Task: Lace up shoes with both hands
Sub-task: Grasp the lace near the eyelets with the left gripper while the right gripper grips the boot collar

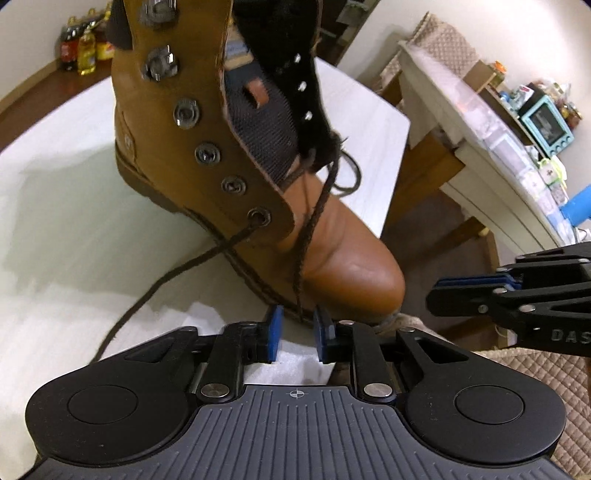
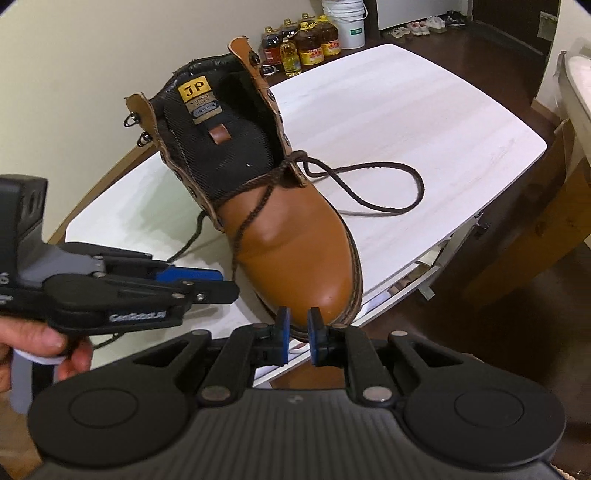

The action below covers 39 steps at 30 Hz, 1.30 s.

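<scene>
A tan leather boot [image 1: 351, 258] [image 2: 295, 251] stands on the white table [image 1: 74, 221] [image 2: 424, 110], toe towards me, its tongue laid open. The dark brown lace [image 1: 310, 229] is threaded only through the lowest eyelets. One strand hangs over the toe, and its end reaches down between the pads of my left gripper [image 1: 299, 332], which stand apart without pressing it. Another part of the lace [image 2: 388, 173] loops across the table to the right of the boot. My right gripper [image 2: 299, 330] hovers at the toe tip, open with nothing between its pads. Each gripper shows side-on in the other's view [image 2: 221, 284] [image 1: 432, 295].
A hand [image 2: 37, 339] holds the left gripper's handle. Oil bottles [image 2: 303, 44] and a white bucket [image 2: 343, 22] stand on the floor behind the table. A cluttered bench [image 1: 498, 147] runs along the right. A quilted cover [image 1: 535, 387] lies below the table's near corner.
</scene>
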Available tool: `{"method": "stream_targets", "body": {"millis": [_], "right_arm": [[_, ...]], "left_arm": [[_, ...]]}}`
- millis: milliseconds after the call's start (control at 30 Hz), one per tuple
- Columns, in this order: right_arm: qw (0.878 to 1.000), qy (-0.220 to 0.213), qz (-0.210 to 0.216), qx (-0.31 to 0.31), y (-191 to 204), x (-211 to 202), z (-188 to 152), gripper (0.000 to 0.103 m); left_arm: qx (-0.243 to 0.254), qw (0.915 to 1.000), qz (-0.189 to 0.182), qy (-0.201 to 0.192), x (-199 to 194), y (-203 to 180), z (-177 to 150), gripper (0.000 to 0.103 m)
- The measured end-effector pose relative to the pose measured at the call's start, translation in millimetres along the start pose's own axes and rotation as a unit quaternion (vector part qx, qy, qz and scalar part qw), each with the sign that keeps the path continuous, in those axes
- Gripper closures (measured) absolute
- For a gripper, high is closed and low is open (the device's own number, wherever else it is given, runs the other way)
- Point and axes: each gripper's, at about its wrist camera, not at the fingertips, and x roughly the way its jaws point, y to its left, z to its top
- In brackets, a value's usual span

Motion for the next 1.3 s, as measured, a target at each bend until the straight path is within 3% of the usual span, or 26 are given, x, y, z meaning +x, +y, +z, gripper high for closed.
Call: {"method": "stream_targets", "body": {"millis": [67, 200, 300, 400, 667, 800, 833, 867, 1033, 1167, 1300], "right_arm": [[1.0, -0.001, 0.013, 0.017, -2.9, 2.8, 1.9, 0.09], [0.99, 0.004, 0.089, 0.11, -19.2, 9.7, 10.0, 0.089], [0.958, 0.026, 0.186, 0.215, -37.0, 29.6, 14.4, 0.089], [0.946, 0.037, 0.232, 0.223, -36.2, 42.2, 19.1, 0.088], [0.943, 0.045, 0.266, 0.196, -17.5, 50.4, 25.0, 0.089], [0.942, 0.048, 0.262, 0.202, -12.1, 55.0, 23.8, 0.089], [0.941, 0.049, 0.266, 0.205, -12.4, 57.5, 23.3, 0.091], [0.94, 0.048, 0.268, 0.207, -11.9, 57.9, 23.2, 0.1], [0.941, 0.022, 0.256, 0.218, -11.6, 48.3, 28.2, 0.1], [0.927, -0.023, 0.26, 0.268, -26.1, 39.2, 45.4, 0.1], [0.908, -0.024, 0.282, 0.308, -30.6, 57.4, 58.5, 0.1]], "left_arm": [[0.025, 0.9996, 0.011, -0.003, -5.5, -4.9, -0.5, 0.101], [0.097, 0.9945, 0.041, -0.005, -22.6, -19.0, -3.5, 0.101], [0.145, 0.988, 0.054, 0.0, -33.7, -29.1, -4.6, 0.101], [0.188, 0.9797, 0.07, 0.007, -40.7, -39.0, -5.4, 0.101], [0.211, 0.9744, 0.077, 0.014, -46.5, -42.5, -3.1, 0.101], [0.206, 0.9757, 0.074, 0.012, -48.1, -42.5, -3.0, 0.101], [0.205, 0.976, 0.073, 0.011, -48.4, -42.4, -3.5, 0.101], [0.203, 0.9765, 0.071, 0.011, -48.8, -42.0, -3.5, 0.101], [0.173, 0.9827, 0.066, -0.002, -56.1, -37.7, 2.9, 0.1], [0.136, 0.9876, 0.076, -0.018, -64.0, -25.8, 12.6, 0.099], [0.125, 0.9879, 0.09, -0.02, -64.5, -18.7, 19.6, 0.099]]}}
